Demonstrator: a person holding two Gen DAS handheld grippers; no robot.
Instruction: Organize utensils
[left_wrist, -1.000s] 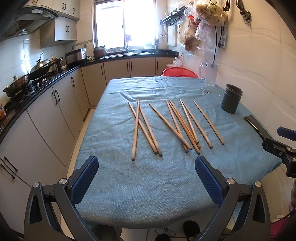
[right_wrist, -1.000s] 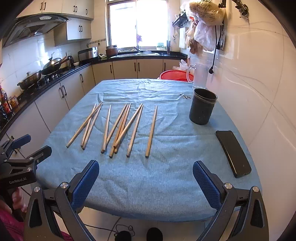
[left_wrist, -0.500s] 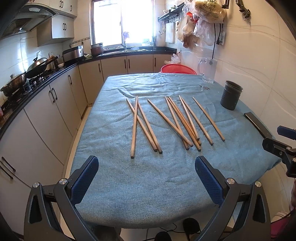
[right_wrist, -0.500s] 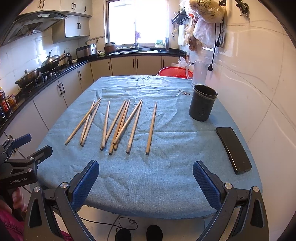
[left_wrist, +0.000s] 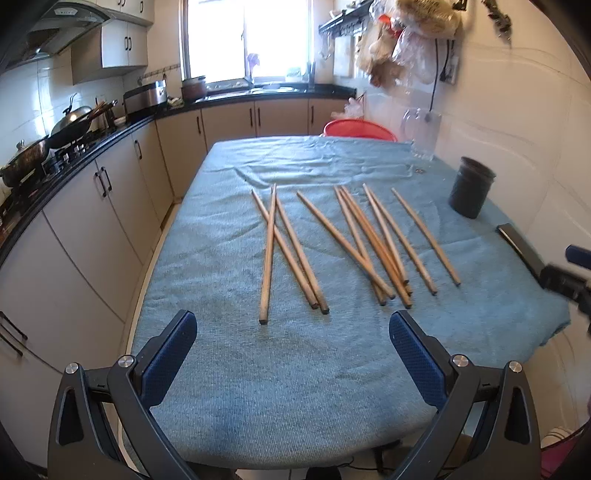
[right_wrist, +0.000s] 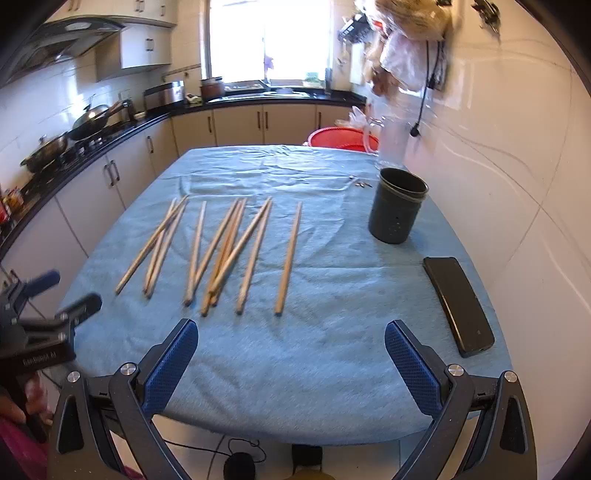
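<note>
Several wooden chopsticks (left_wrist: 354, 240) lie spread on the blue cloth-covered table (left_wrist: 295, 387); they also show in the right wrist view (right_wrist: 229, 247). A dark cylindrical holder (right_wrist: 399, 210) stands upright at the right, empty as far as I can see; it also shows in the left wrist view (left_wrist: 471, 192). My left gripper (left_wrist: 293, 350) is open and empty over the table's near edge, short of the chopstick ends. My right gripper (right_wrist: 291, 354) is open and empty, near the rightmost chopstick (right_wrist: 289, 258).
A black phone (right_wrist: 458, 304) lies at the table's right edge. A clear jug (left_wrist: 423, 134) and a red basin (left_wrist: 358, 129) are at the far end. Kitchen cabinets and a stove with pans (left_wrist: 55, 136) run along the left. A wall is close on the right.
Both grippers have moved a little forward over the table's near edge, so the chopsticks appear closer. Both stay open. The chopsticks have not moved.
</note>
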